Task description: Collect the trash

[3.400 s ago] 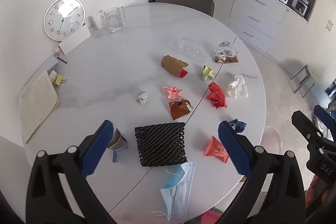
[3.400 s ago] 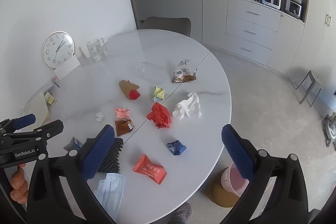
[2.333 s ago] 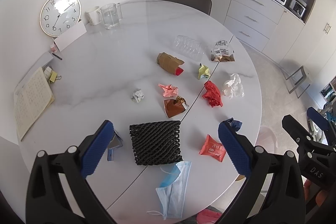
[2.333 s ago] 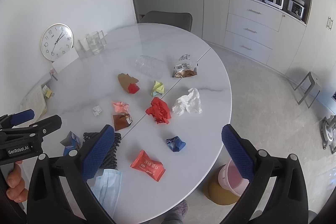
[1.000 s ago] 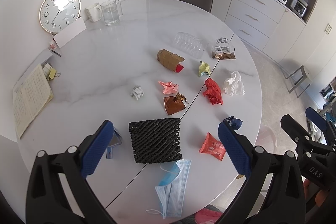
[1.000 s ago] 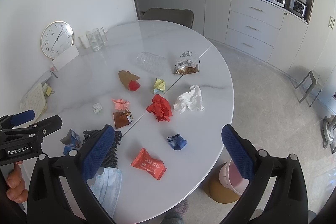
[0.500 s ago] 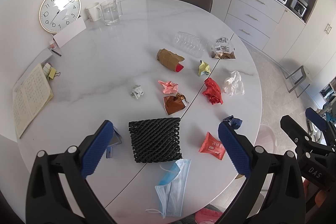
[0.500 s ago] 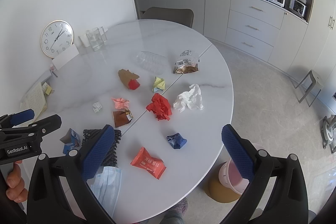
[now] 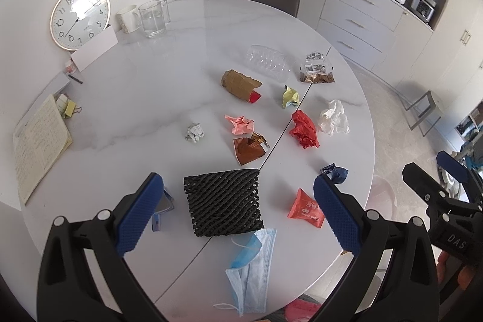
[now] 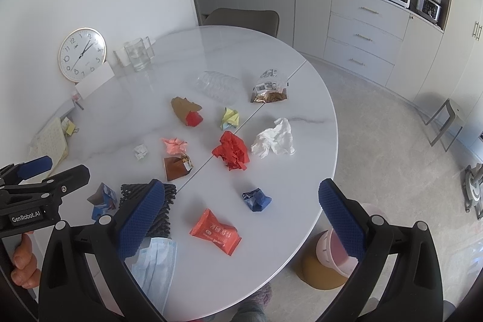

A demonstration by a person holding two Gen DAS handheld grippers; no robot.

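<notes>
Trash lies scattered on a round white table (image 9: 135,86): a black foam net (image 9: 223,201), a blue face mask (image 9: 252,264), a red snack wrapper (image 10: 215,231), a blue crumpled wrapper (image 10: 256,199), red crumpled paper (image 10: 232,153), a white tissue (image 10: 274,139), pink paper (image 9: 240,122) and a brown wrapper (image 9: 247,148). My left gripper (image 9: 238,210) is open and empty above the foam net. My right gripper (image 10: 241,216) is open and empty above the red wrapper. A pink bin (image 10: 335,252) stands on the floor by the table's edge.
A clock (image 9: 79,15), a mug (image 9: 128,18) and a glass jug (image 9: 154,18) stand at the table's back left. A notebook (image 9: 36,138) lies at the left edge. A clear crushed bottle (image 9: 268,62) and a snack bag (image 9: 315,71) lie farther back. A chair (image 10: 241,17) stands behind the table.
Both grippers have drifted only slightly; the view of the table has shifted a little. Nothing on the table has moved.
</notes>
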